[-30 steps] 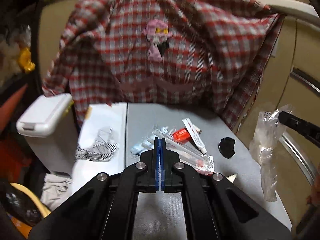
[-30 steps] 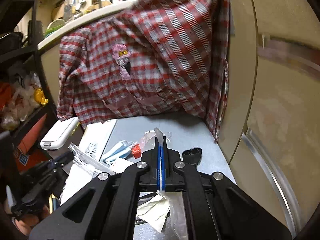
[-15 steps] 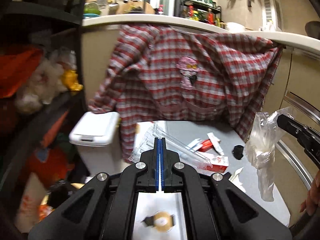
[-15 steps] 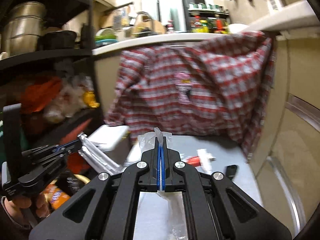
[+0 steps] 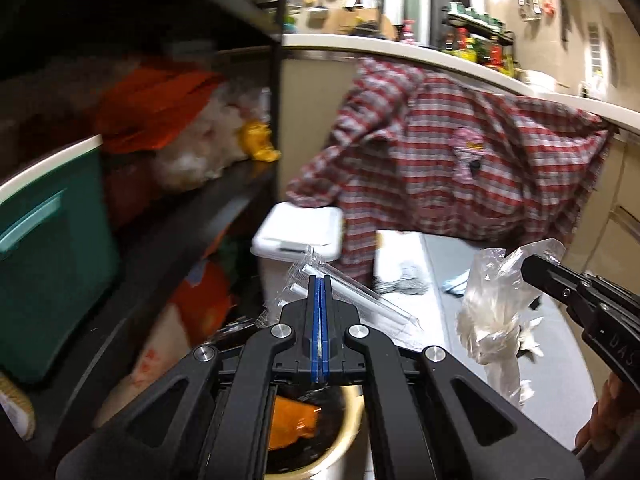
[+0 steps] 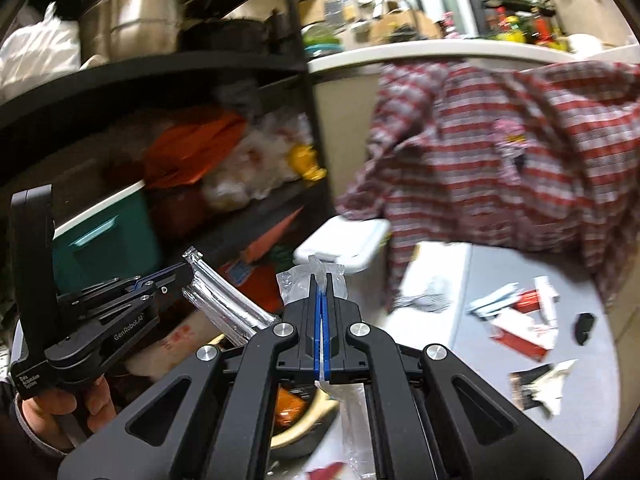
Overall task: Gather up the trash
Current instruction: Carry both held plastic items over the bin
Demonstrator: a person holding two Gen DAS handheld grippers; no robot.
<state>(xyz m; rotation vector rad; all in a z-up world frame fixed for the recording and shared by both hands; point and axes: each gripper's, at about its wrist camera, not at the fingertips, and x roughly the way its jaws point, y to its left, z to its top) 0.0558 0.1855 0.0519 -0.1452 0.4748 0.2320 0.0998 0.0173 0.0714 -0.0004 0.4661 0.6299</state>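
My left gripper (image 5: 319,280) is shut on a clear plastic straw wrapper (image 5: 360,300), held in the air left of the grey table. It also shows in the right wrist view (image 6: 182,276) with the wrapper (image 6: 224,308). My right gripper (image 6: 321,280) is shut on a crumpled clear plastic bag (image 6: 308,276), which also shows in the left wrist view (image 5: 496,304) hanging from that gripper (image 5: 528,270). A cream bin (image 5: 348,424) with orange trash sits below both grippers. Loose trash, a red and white box (image 6: 524,328) and torn paper (image 6: 548,384), lies on the table.
A black shelf rack (image 5: 160,216) with a teal box (image 5: 48,264) and bags stands at the left. A white lidded bin (image 5: 300,232) stands beside the table. A red plaid shirt (image 5: 460,168) hangs from the counter behind. A small black object (image 6: 584,326) lies on the table.
Both grippers have swung left and up, away from the table toward the shelf rack and over the cream bin, each still holding its plastic piece.
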